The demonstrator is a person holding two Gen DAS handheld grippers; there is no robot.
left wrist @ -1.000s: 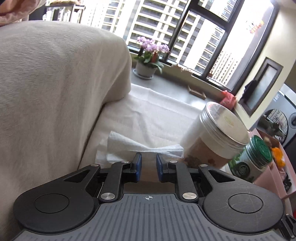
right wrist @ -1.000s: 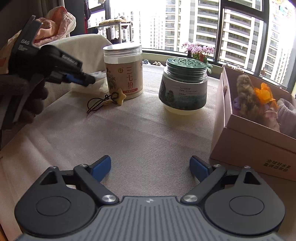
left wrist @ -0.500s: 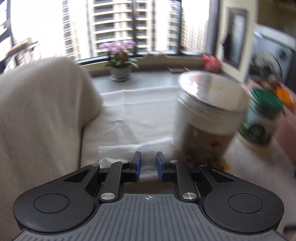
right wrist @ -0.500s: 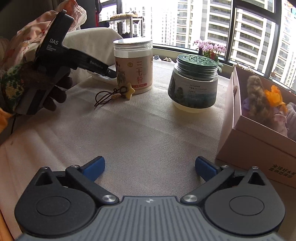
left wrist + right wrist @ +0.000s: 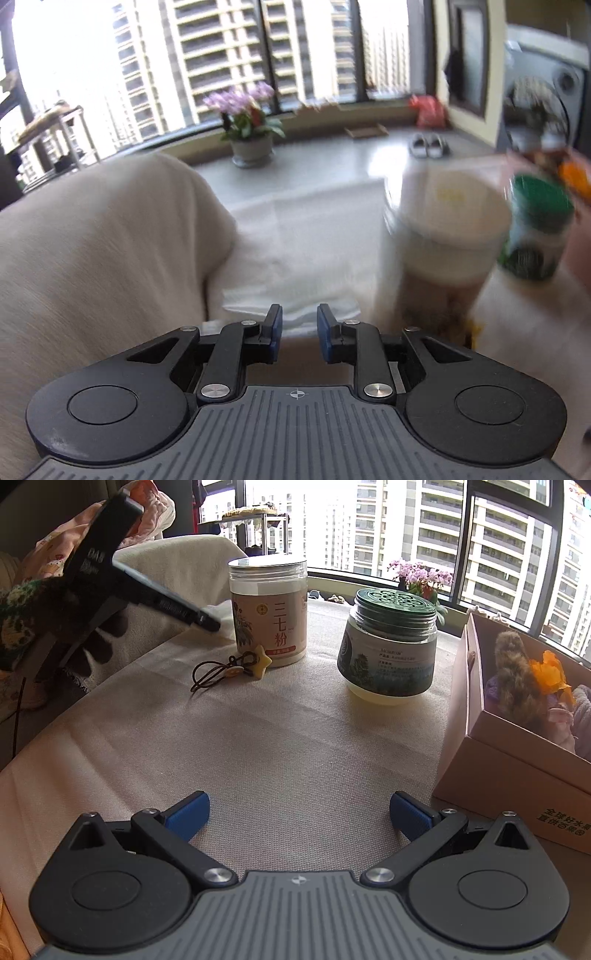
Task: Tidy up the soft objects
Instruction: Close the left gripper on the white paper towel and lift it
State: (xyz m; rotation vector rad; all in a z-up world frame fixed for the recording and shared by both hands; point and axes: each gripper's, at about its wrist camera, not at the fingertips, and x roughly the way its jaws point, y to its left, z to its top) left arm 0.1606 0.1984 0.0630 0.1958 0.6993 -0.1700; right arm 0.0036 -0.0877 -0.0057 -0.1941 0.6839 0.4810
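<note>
A white tissue (image 5: 291, 301) lies flat on the table just ahead of my left gripper (image 5: 298, 325), whose jaws stand a narrow gap apart with nothing between them. In the right wrist view the left gripper (image 5: 212, 624) points down at the table behind the tall jar (image 5: 269, 611). My right gripper (image 5: 298, 812) is wide open and empty, low over the tablecloth (image 5: 295, 746). A pink cardboard box (image 5: 517, 760) at the right holds soft toys (image 5: 524, 686).
A green-lidded jar (image 5: 391, 646) stands mid-table; it also shows blurred in the left wrist view (image 5: 535, 229). A star charm on a dark cord (image 5: 236, 666) lies by the tall jar. A beige cushion (image 5: 92, 251) rises at the left. A flower pot (image 5: 251, 147) sits on the sill.
My left gripper has swung right and lowered toward the tissue behind the tall jar, its jaws opening slightly. My right gripper has drifted slightly closer to the jars, still open.
</note>
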